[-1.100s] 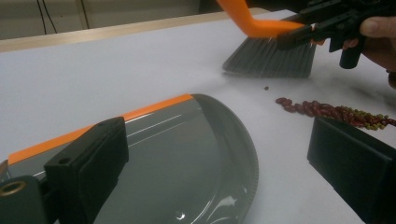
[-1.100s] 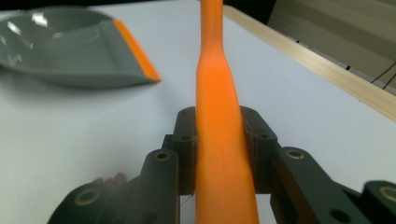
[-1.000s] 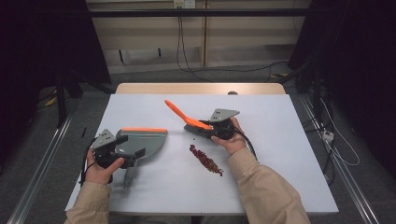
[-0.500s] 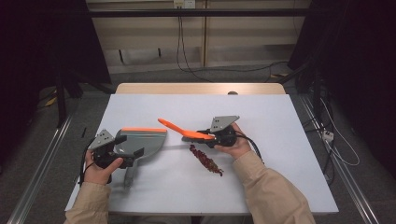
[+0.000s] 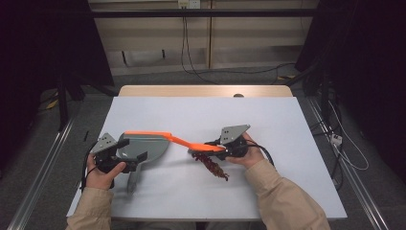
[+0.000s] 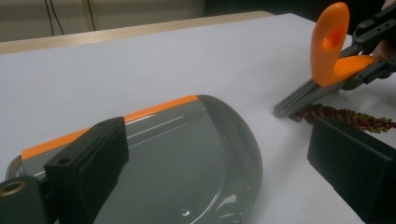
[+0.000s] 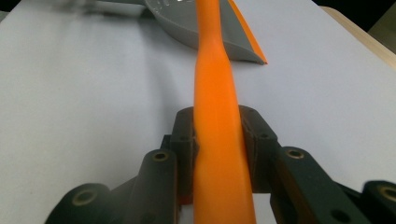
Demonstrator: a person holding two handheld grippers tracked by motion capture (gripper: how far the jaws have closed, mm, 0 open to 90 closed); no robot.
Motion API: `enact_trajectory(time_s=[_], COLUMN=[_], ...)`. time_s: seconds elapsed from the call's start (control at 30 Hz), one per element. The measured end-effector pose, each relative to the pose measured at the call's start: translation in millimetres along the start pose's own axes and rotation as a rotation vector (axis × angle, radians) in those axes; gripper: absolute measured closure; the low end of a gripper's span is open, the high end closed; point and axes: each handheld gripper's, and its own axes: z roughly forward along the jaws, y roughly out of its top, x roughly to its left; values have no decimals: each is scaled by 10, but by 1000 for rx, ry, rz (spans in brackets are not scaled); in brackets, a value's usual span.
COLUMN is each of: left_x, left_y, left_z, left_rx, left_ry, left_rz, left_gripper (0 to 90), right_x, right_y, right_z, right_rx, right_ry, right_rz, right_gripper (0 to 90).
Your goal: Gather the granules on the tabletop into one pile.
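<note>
High view: a grey dustpan with an orange front edge lies on the white tabletop, its handle held at the left gripper; whether those fingers press the handle cannot be told here. The right gripper holds an orange brush, whose handle points left toward the dustpan. A dark red pile of crumbs lies just below the brush head, between dustpan and right hand. Left gripper view: the two black fingers stand wide apart at either side of the frame, the dustpan below and between them; beyond its rim the brush bristles touch the crumbs on the tabletop. Right gripper view: the fingers are clamped on the brush handle, which runs up the frame toward the dustpan's orange lip.
</note>
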Motion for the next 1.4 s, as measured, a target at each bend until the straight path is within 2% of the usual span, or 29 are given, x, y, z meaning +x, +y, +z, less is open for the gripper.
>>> enact_trajectory(time_s=[0.17,0.53,0.9,1.17,1.3,1.4], left_x=[-3,-24,-42,-52,-57,-55], left_y=[1,12,22,26,31,32], left_z=[0,-2,4,4,3,6], left_rx=[0,-3,-7,-4,-7,-6], left_ry=[0,-5,-8,-10,-11,-10], left_rz=[1,8,11,17,17,19], left_gripper=[54,54,53,53,54,54], right_x=[61,211,319,380,379,342], right_y=[-3,-27,-27,-13,-10,-18], right_z=[-40,-105,-158,-159,-168,-174], right_rx=[7,7,7,9,6,-11], right_ry=[17,-7,15,14,-5,-43], right_rz=[-8,18,17,12,14,47], right_gripper=[704,701,701,701,703,706])
